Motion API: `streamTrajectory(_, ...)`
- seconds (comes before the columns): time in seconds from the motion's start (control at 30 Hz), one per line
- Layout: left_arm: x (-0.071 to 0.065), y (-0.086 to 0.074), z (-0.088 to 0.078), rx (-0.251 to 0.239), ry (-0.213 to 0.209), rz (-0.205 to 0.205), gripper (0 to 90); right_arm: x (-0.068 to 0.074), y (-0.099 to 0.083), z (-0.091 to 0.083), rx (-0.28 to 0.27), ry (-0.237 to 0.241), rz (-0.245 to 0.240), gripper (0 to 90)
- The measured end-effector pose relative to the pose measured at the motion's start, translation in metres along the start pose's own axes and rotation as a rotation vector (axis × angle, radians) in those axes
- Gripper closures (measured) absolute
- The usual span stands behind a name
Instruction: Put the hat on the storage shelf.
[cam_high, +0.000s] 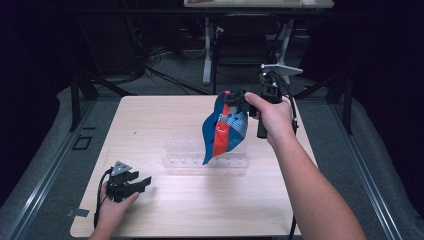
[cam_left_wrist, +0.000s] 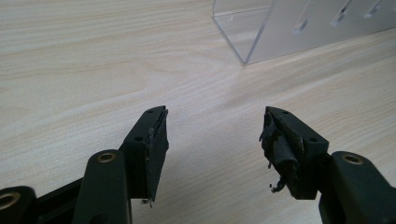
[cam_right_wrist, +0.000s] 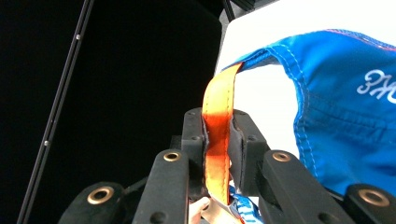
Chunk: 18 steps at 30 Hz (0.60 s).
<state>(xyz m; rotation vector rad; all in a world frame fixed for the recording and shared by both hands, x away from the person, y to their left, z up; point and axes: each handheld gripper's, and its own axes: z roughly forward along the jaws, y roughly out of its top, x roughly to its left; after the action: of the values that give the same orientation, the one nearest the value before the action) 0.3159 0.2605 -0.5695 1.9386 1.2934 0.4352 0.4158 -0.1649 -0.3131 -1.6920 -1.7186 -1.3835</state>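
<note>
A blue cap (cam_high: 223, 131) with an orange strap (cam_high: 220, 137) hangs in the air above the table's middle right. My right gripper (cam_high: 231, 96) holds it from the top, its jaws shut on the orange strap (cam_right_wrist: 218, 126); blue cloth (cam_right_wrist: 345, 112) with white stitching hangs to the right of them. Below the cap a clear acrylic rack (cam_high: 207, 159) with slots stands on the wooden table (cam_high: 165, 125). At the front left corner my left gripper (cam_high: 137, 181) rests low, held by a hand. Its jaws stand open (cam_left_wrist: 214, 135) over bare wood, and the rack's corner (cam_left_wrist: 261, 32) lies ahead of them.
The table ends close behind my left hand at the front edge (cam_high: 175, 234). Dark floor, cables and table legs (cam_high: 207, 55) lie beyond the far edge. A metal rail (cam_high: 42, 165) runs along the left side.
</note>
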Motion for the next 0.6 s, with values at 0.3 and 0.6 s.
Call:
streamTrajectory(0.3, 0.000, 0.000, 0.000, -0.001, -0.002, -0.003, 40.9, 0.001, 0.000, 0.008, -0.001, -0.003, 0.006, 77.6)
streamTrajectory(0.6, -0.002, 0.001, 0.000, -0.007, -0.004, 0.003, 41.0, -0.001, -0.003, 0.026, 0.025, 0.029, -0.001, 77.5)
